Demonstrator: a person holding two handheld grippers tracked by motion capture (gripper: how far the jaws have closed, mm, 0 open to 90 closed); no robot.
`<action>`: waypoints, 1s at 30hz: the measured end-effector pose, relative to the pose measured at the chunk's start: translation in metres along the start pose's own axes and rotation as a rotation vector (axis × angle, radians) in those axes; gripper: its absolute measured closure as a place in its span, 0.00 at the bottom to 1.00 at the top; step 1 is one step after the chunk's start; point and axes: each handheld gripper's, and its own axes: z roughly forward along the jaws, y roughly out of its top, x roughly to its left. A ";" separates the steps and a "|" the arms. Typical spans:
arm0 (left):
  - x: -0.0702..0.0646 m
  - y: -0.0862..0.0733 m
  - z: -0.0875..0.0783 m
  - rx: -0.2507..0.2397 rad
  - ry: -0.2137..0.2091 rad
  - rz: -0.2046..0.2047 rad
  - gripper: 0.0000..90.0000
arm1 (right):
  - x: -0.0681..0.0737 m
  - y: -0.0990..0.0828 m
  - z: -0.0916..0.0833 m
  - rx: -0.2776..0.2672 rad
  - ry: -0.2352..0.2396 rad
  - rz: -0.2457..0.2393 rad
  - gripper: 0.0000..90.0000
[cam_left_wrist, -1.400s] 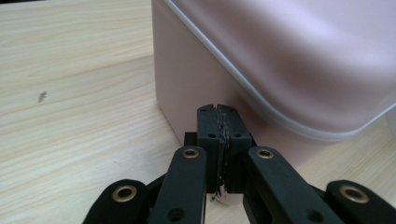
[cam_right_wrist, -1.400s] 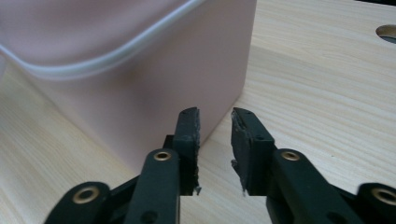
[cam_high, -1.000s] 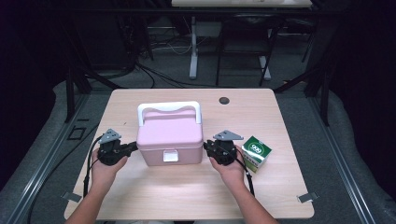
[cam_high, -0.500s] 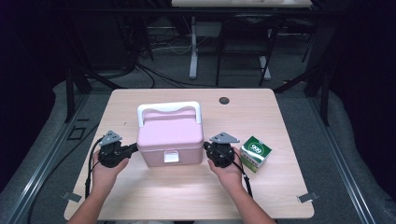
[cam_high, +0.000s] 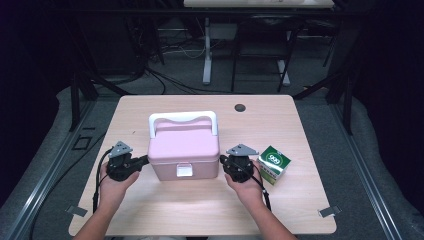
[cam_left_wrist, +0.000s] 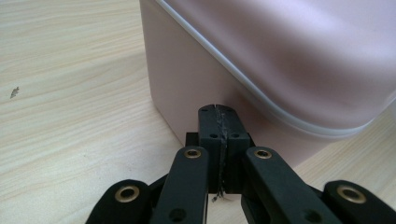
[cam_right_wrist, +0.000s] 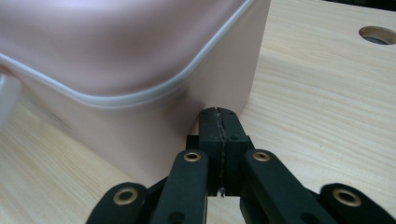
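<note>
Squeezing the pink box (cam_high: 184, 150) between two closed grippers looks like the step in hand, so even pressure from both sides matters most. The box sits near the middle of the surface (cam_high: 300, 130), lid down, its white handle (cam_high: 183, 119) lying toward the far edge and a white latch (cam_high: 184, 171) facing the person.

The left gripper (cam_left_wrist: 218, 112) has its jaws pressed fully together with nothing between them, its tip right at the lower wall of the box, close to a corner; the right gripper (cam_right_wrist: 219, 114) is likewise shut on nothing and meets the opposite wall low down, beside the other near corner. In the high view the left gripper (cam_high: 141, 161) and right gripper (cam_high: 224, 162) flank the box on a roughly level line.

To do this well, I would keep both tips at the same height and directly opposite each other (off-line pushes would probably spin the box). Both contacts sit below the white seam of the lid, which seems wise, since pressing on the lid might pop it. The walls look smooth, so slipping is likely; press inward firmly before lifting or sliding. A small green carton (cam_high: 273, 164) stands just beside the right hand (cam_high: 247, 184), so any move rightward should be short.
</note>
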 end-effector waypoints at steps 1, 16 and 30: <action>-0.001 0.000 0.000 0.002 -0.003 -0.003 0.99 | -0.001 0.000 -0.001 0.007 0.004 -0.002 1.00; -0.009 -0.004 -0.003 0.004 -0.015 0.000 1.00 | 0.004 -0.004 -0.014 0.035 -0.004 -0.028 1.00; -0.029 -0.013 -0.014 0.019 -0.047 0.028 1.00 | 0.006 -0.019 -0.039 0.049 0.010 -0.026 1.00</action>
